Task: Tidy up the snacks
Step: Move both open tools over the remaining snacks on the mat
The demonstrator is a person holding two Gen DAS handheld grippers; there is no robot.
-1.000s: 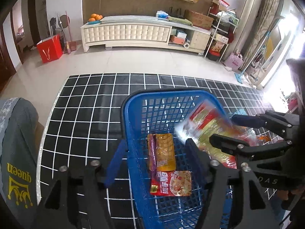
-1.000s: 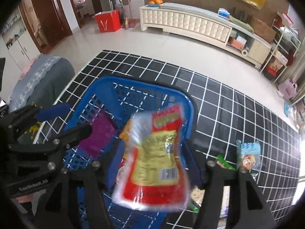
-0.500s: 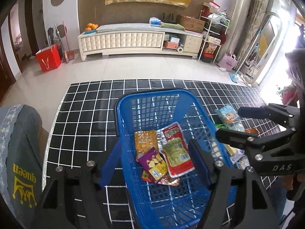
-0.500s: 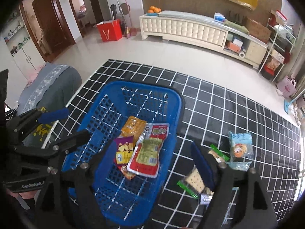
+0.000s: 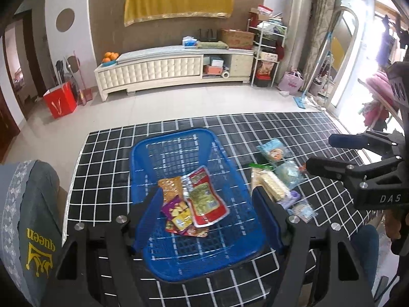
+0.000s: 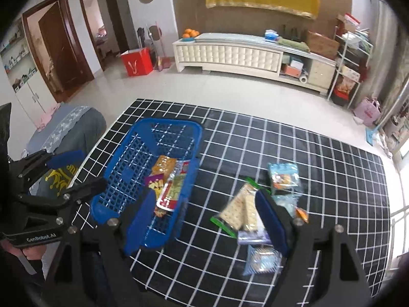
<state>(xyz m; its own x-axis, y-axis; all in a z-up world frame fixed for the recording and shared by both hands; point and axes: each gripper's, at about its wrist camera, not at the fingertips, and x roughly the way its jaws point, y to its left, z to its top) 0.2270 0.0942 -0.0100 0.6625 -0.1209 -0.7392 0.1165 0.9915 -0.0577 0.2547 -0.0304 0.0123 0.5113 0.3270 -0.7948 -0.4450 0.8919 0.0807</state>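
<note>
Basket (image 5: 143,168) at mat (image 5: 102,153) centre, bare grid beyond its 12 o'clock rim; loose snacks (image 6: 242,209) at 3 o'clock. Left gripper (image 5: 207,215), right gripper (image 6: 204,217): fingers apart, empty.

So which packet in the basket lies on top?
The red and yellow packet; it overlaps the orange packet and purple packet in the blue basket.

Bright daylight flooding in from the doorway (image 5: 358,58), blown out to white glare there. Strong fisheye bending with dark corners. Slight motion blur on the basket (image 5: 194,204).
</note>
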